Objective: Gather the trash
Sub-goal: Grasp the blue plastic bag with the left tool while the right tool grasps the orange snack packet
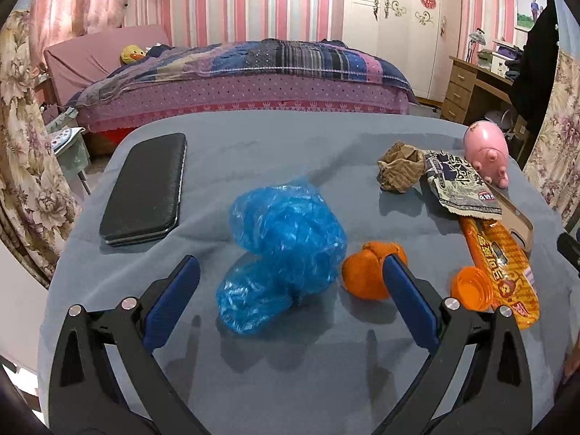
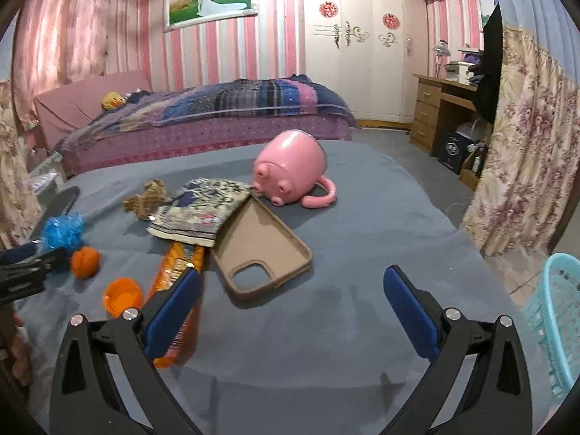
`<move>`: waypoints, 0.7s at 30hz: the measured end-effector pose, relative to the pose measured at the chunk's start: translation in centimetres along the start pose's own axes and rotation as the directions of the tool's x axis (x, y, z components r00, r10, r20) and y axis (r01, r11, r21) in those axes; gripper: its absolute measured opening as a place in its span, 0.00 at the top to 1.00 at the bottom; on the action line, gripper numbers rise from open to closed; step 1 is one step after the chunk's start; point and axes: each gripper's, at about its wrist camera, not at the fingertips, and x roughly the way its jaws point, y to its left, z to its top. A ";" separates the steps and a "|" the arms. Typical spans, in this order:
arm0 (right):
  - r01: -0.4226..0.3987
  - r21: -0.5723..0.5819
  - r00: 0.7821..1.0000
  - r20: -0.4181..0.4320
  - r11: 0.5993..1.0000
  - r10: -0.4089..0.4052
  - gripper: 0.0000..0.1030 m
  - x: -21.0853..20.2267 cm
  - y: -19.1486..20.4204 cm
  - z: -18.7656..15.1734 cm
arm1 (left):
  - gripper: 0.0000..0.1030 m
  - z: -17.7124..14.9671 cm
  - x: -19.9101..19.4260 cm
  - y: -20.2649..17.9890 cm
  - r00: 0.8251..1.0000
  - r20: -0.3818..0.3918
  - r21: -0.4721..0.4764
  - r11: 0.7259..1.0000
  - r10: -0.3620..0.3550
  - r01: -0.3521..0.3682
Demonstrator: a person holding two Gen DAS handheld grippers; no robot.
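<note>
On the grey tablecloth (image 1: 275, 145) lie a crumpled blue plastic bag (image 1: 282, 246), an orange peel (image 1: 366, 272), an orange cap (image 1: 471, 288), an orange snack wrapper (image 1: 504, 257), a patterned wrapper (image 1: 456, 181) and a crumpled brown paper (image 1: 400, 166). My left gripper (image 1: 290, 279) is open, its fingers on either side of the blue bag, not touching. My right gripper (image 2: 290, 290) is open and empty above the cloth, near a brown phone case (image 2: 261, 250). The right view also shows the snack wrapper (image 2: 174, 272), patterned wrapper (image 2: 199, 210), cap (image 2: 121, 295) and peel (image 2: 85, 261).
A black wallet (image 1: 145, 188) lies at the left of the table. A pink piggy mug (image 2: 290, 170) lies on its side at the back. A teal basket (image 2: 558, 322) stands off the table's right edge. A bed and desk are behind.
</note>
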 end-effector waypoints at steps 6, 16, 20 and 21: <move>-0.041 -0.013 0.999 -0.023 0.999 0.041 0.04 0.4 1.5 0.0 | 0.35 0.2 1.0 0.2 0.999 -0.039 -0.012 1.000 -0.020 0.020; -0.108 -0.105 0.991 -0.086 0.989 0.100 0.08 0.8 6.4 -1.0 | 0.61 0.1 0.9 0.0 0.999 -0.031 -0.010 1.000 0.016 -0.016; -0.137 -0.125 0.982 -0.149 0.983 0.118 0.26 1.5 7.6 -1.5 | 0.61 0.1 0.8 -0.2 0.999 -0.026 -0.005 1.000 0.021 -0.021; -0.149 -0.129 0.977 -0.169 0.980 0.126 0.34 1.8 7.8 -1.7 | 0.61 0.1 0.7 -0.2 1.000 -0.024 -0.008 1.000 0.019 -0.020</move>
